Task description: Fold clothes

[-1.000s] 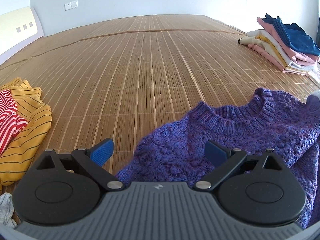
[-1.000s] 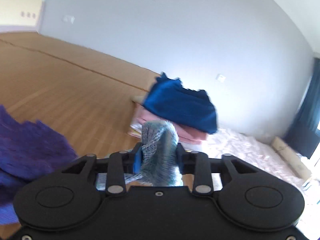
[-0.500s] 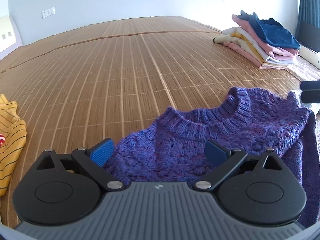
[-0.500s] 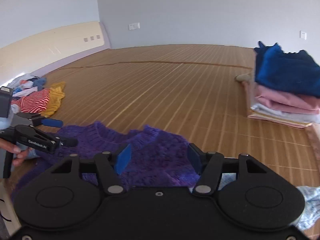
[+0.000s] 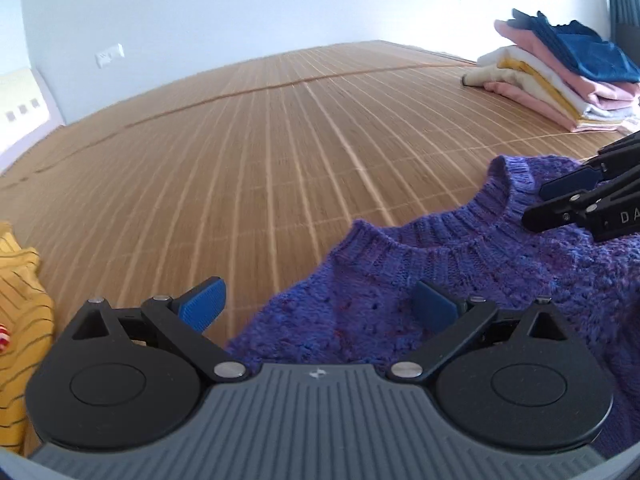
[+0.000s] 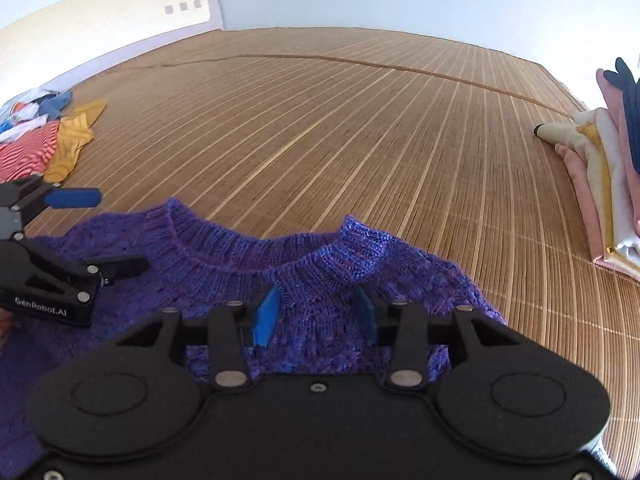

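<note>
A purple knit sweater (image 5: 460, 280) (image 6: 224, 256) lies front up on the bamboo mat, collar toward the far side. My left gripper (image 5: 318, 310) is open low over the sweater's shoulder edge, one blue pad above bare mat and the other above the knit. In the right wrist view the left gripper (image 6: 96, 232) shows at the left beside the collar. My right gripper (image 6: 316, 314) hangs over the other shoulder just below the collar, its pads partly apart with knit showing between them. The right gripper (image 5: 552, 200) is also seen from the left wrist view.
A stack of folded clothes (image 5: 560, 80) (image 6: 608, 180) sits at the mat's right edge. A yellow striped garment (image 5: 20, 300) (image 6: 72, 140) and a red striped one (image 6: 24, 156) lie heaped at the left. The bamboo mat (image 5: 280, 160) stretches bare beyond the sweater.
The right gripper let go of a grey-blue knit piece, swung over to the purple sweater, and its pads have drawn closer together. The left gripper stayed open and edged along the sweater's shoulder.
</note>
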Demonstrator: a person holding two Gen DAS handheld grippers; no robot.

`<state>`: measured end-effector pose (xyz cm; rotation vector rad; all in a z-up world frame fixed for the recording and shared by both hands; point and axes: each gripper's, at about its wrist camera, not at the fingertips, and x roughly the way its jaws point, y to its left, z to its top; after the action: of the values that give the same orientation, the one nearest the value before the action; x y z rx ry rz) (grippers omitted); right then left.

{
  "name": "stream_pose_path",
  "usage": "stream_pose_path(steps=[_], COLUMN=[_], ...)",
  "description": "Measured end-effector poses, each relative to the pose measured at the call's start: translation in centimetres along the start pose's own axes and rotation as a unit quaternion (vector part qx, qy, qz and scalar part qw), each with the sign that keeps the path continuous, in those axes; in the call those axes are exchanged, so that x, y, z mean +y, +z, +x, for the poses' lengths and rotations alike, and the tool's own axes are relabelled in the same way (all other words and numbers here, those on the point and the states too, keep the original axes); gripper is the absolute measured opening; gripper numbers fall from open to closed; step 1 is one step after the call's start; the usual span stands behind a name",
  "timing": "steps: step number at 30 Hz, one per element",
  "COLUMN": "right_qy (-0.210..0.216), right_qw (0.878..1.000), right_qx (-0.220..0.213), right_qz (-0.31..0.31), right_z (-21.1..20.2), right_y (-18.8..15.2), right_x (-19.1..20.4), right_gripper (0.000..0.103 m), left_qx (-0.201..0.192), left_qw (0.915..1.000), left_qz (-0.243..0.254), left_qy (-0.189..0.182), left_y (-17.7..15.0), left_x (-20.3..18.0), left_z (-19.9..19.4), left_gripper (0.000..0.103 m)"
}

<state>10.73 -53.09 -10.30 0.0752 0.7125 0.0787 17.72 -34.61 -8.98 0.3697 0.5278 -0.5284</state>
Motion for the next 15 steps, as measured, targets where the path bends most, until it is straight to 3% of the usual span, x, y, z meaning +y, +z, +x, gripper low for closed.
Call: stream_pose_path(steps=[3, 5, 8, 9, 11, 13, 15], right_qy=[-0.012, -0.005, 0.014, 0.025, 0.038, 0.037, 0.039], right_qw=[1.0, 0.999, 0.998, 0.997, 0.996, 0.996, 0.996], right_qx=[-0.015, -0.024, -0.031, -0.04, -0.048, -0.049, -0.054], right_qz=[0.009, 0.023, 0.051, 0.055, 0.058, 0.06, 0.064], right_z=[0.8, 0.5, -2.8, -4.6, -7.9, -10.8, -13.0], right_y=[0.5, 0.5, -0.2, -0.7, -1.9, -3.1, -4.3], right_x=[-0.2, -0.5, -1.2, -1.4, -1.2, -0.4, 0.8], right_gripper=[0.047, 0.048, 0.051, 0.06, 0.069, 0.07, 0.079], left_qx=[-0.03, -0.034, -0.045, -0.048, -0.05, -0.05, -0.052], left_qw=[0.9987, 0.9988, 0.9982, 0.9975, 0.9959, 0.9942, 0.9925], left_qz=[0.034, 0.032, 0.024, 0.029, 0.038, 0.039, 0.032], left_qy=[0.024, 0.013, -0.032, -0.043, -0.065, -0.087, -0.106], left_y=[0.6, 1.1, 1.4, 1.3, 0.9, 0.3, -0.4], left_x=[0.0, 0.2, 0.0, -0.3, -0.8, -1.4, -2.0], left_z=[-1.2, -2.3, -4.6, -5.4, -6.8, -8.4, -10.3], left_gripper=[0.101, 0.101, 0.101, 0.101, 0.101, 0.101, 0.101])
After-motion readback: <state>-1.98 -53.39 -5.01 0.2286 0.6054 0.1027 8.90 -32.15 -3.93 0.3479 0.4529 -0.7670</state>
